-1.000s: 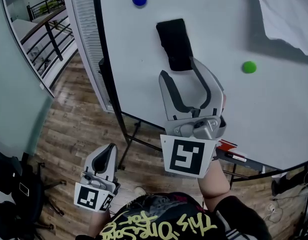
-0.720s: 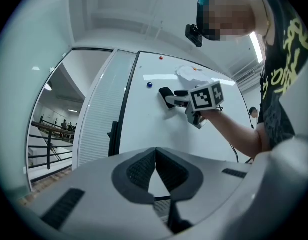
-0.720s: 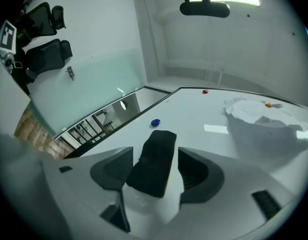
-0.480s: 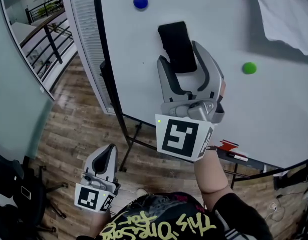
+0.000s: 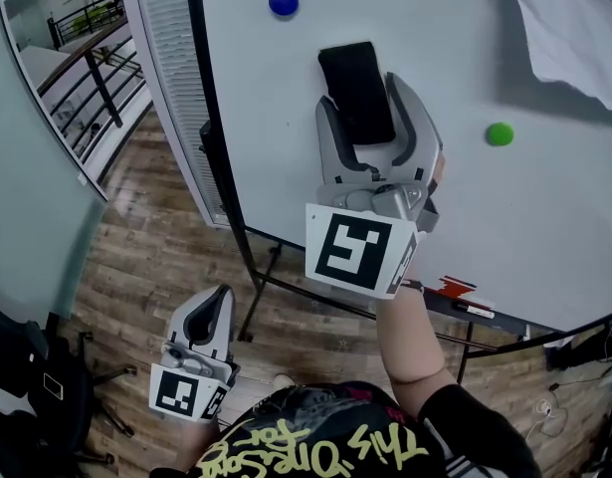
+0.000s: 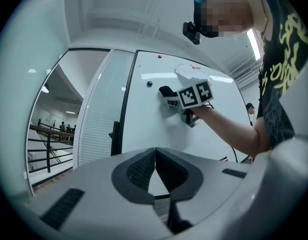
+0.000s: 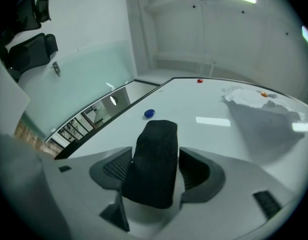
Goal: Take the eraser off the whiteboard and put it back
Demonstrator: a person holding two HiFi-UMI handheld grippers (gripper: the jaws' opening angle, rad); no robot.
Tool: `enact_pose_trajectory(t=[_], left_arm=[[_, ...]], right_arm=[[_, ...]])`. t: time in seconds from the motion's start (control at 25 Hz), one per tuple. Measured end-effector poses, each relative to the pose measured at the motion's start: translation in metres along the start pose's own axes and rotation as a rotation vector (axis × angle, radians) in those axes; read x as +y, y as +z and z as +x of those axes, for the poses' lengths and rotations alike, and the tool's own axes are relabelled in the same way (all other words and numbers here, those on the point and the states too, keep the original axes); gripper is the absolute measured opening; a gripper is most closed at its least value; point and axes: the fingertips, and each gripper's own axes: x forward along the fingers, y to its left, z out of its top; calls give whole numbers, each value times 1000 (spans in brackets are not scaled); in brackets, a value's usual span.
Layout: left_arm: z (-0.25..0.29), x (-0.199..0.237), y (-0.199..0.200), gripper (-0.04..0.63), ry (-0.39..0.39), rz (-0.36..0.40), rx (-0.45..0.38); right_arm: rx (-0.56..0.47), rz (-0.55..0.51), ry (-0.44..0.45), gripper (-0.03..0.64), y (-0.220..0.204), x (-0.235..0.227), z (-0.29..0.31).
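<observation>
Right gripper, jaws just opened, straddles the eraser on the whiteboard.

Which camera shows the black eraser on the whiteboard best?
The right gripper view: the eraser sits close between the right gripper's jaws, which have just been opening. Head view shows it smaller; left gripper view, tiny and far.

My right gripper at frame centre, forearm raised; jaws just been opening, wide, straddling eraser, pads clear. My left gripper at lower left, jaws together.

black oblong eraser slightly tilted, stuck on whiteboard
</observation>
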Motion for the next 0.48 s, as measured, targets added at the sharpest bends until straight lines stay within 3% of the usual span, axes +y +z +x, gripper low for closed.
enact_pose_trajectory(t=[0.48], left_arm=[[0, -1, 4, 8, -15, 9, 0]], right_arm=[[-19, 1, -39, 275, 0, -3, 2]])
